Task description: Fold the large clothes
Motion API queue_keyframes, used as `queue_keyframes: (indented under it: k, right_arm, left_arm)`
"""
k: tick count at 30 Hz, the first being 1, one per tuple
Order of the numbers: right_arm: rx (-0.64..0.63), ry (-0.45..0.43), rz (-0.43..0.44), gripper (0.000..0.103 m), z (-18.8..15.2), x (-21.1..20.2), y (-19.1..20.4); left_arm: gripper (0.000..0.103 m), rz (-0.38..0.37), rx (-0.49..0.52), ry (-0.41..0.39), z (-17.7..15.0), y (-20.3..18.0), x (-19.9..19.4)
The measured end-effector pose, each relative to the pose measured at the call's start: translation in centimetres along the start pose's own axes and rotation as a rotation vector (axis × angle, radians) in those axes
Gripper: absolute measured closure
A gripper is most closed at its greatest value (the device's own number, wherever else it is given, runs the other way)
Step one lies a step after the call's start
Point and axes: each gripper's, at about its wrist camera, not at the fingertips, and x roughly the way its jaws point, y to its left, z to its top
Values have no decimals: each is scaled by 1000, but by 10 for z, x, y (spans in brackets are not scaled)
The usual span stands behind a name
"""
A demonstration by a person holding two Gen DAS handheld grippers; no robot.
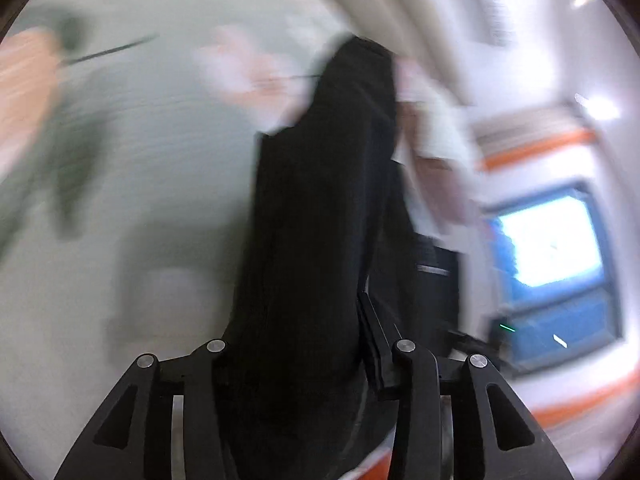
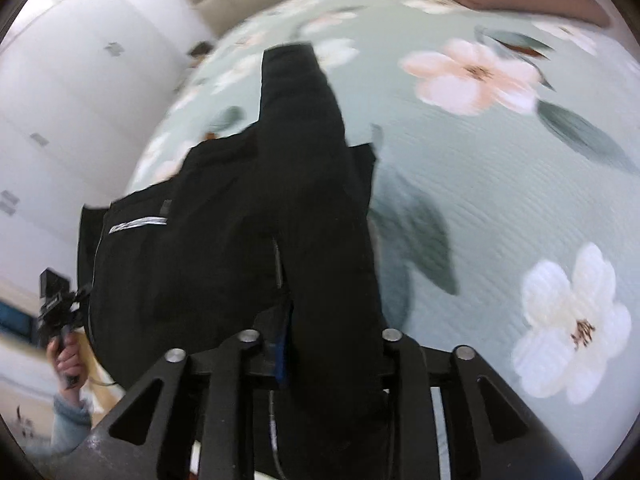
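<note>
Black jacket fills the middle of the left wrist view, hanging up off a pale green flowered bedspread. The left gripper has the fabric bunched between its fingers, which look clamped on it, though everything here is pretty blurred. A bright window sits off to the right.

Over in the right wrist view, the same jacket drapes above the bedspread, a silver stripe showing on its left part. The right gripper has a fold of cloth pinched between its fingers. At lower left, a hand in a light blue sleeve holds the other gripper's handle.
</note>
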Motion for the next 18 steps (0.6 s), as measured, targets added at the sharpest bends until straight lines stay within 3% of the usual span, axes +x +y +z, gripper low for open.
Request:
queue_keyframes:
  k: [1, 3, 5, 8, 11, 15, 18]
  right_arm:
    - [40, 11, -48, 58, -1, 4, -6]
    - [75, -1, -127, 45, -5, -2, -8]
    - [84, -33, -132, 45, -12, -22, -5]
    - [21, -85, -152, 45, -22, -53, 12]
    - [-96, -136, -210, 45, -37, -71, 53]
    - [-186, -152, -237, 45, -63, -64, 99]
    - [-170, -95, -279, 45, -73, -36, 113]
  left_arm:
    - [61, 18, -24, 0, 1, 7, -2]
    - [61, 27, -73, -20, -1, 21, -19]
    - [61, 47, -56, -72, -9, 12, -47]
    - [58, 146, 83, -122, -24, -24, -77]
    - [56, 228, 224, -150, -44, -65, -88]
    - [56, 344, 351, -207, -70, -105, -68]
    - [56, 412, 386, -174, -85, -110, -34]
